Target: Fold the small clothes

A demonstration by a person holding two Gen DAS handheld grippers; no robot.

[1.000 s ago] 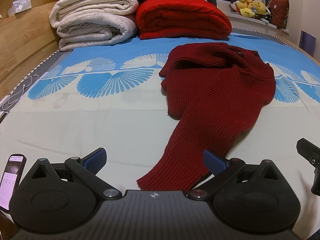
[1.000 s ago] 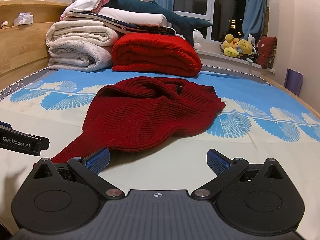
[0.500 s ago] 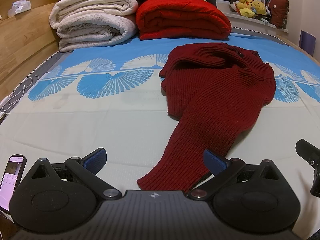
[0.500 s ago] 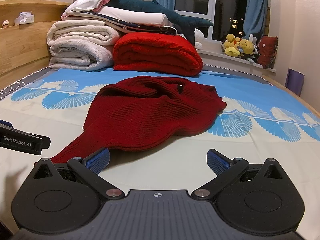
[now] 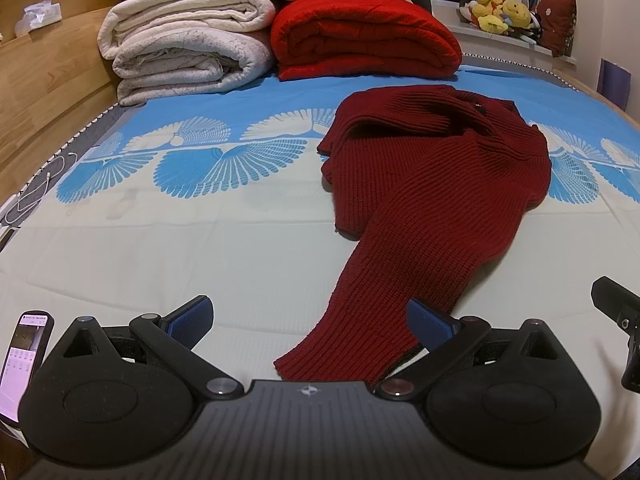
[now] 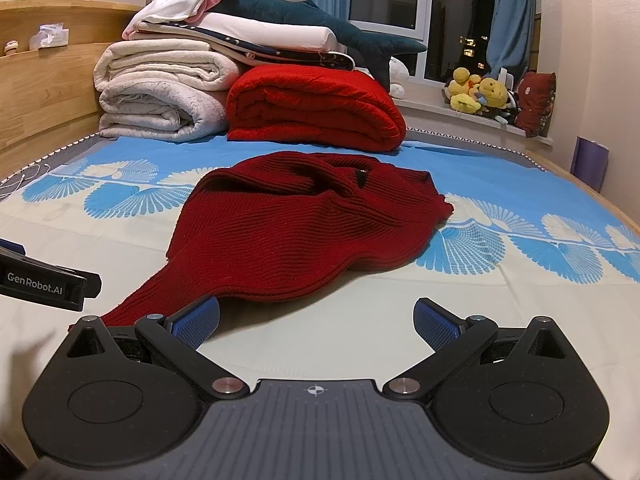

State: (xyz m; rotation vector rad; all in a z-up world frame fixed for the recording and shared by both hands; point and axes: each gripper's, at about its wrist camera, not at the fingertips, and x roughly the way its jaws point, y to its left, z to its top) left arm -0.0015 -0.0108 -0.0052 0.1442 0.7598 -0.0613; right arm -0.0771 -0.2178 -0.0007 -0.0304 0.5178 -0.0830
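A dark red ribbed knit sweater (image 5: 436,184) lies crumpled on the bed, one sleeve (image 5: 360,328) stretched toward me. My left gripper (image 5: 310,320) is open just above the bed, and the sleeve's cuff lies between its blue pads without being pinched. In the right wrist view the same sweater (image 6: 304,224) lies ahead and to the left. My right gripper (image 6: 316,320) is open over bare sheet, with its left pad (image 6: 198,320) close to the sweater's near hem. Each gripper shows at the edge of the other's view.
The bed sheet (image 5: 168,240) is pale with blue fan patterns. Folded white blankets (image 5: 184,44) and a red blanket (image 5: 360,36) are stacked at the far end. A phone (image 5: 24,364) sits at the left edge. Plush toys (image 6: 480,92) line the windowsill, and a wooden headboard (image 5: 44,64) runs along the left.
Almost nothing differs. Both views have crept slightly forward toward the sweater; both grippers remain open and the sweater lies as it did.
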